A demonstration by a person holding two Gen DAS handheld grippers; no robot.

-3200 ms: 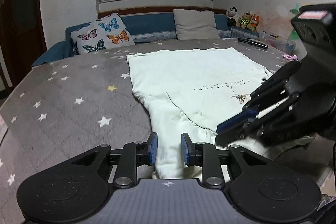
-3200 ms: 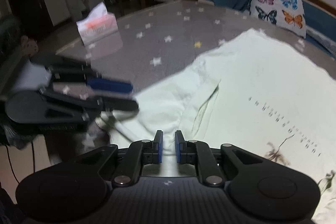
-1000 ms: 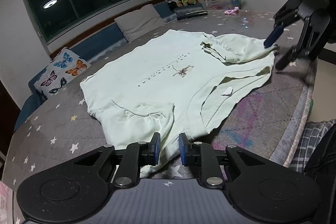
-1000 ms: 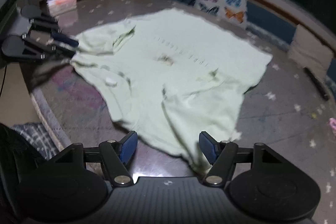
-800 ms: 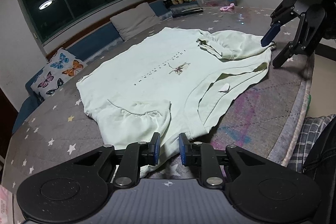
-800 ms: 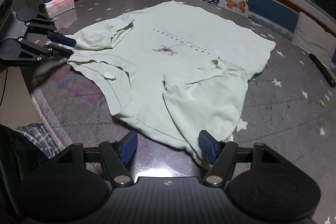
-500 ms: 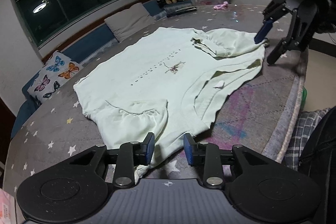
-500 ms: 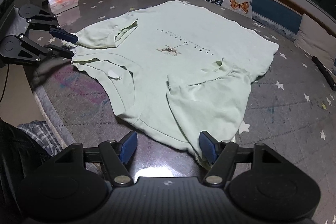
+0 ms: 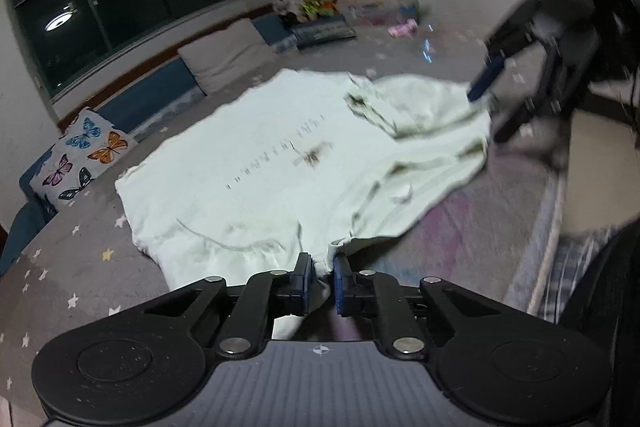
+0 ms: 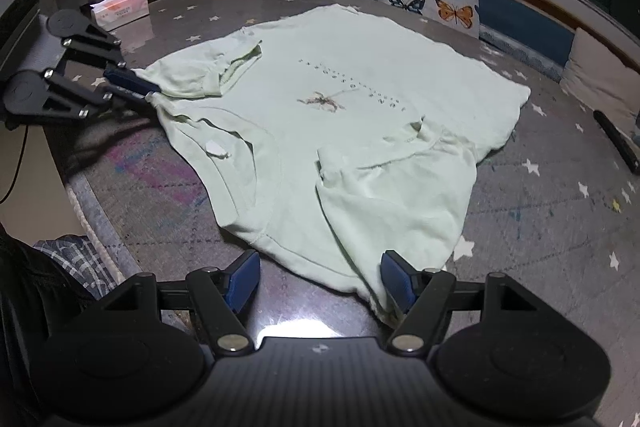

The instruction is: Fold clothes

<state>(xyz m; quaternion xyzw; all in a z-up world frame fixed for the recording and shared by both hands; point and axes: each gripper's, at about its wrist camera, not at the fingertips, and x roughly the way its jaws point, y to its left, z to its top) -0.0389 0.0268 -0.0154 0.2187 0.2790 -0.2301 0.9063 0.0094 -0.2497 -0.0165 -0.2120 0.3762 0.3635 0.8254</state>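
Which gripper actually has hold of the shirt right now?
The left gripper: its jaws are pinched on the pale green T-shirt at a sleeve edge. The right gripper has jaws spread wide at the other sleeve, holding nothing.

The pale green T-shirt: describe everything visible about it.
The pale green T-shirt lies print side up on the star-patterned grey cover, soft cotton-looking knit with dotted lettering and a small insect motif. Both sleeves are folded inward. The left gripper pinches one shoulder edge; the right gripper stands open at the other.

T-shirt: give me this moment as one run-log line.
T-shirt flat on table, both sleeves folded in | left tool shut on sleeve edge | right tool open at other sleeve, not gripping
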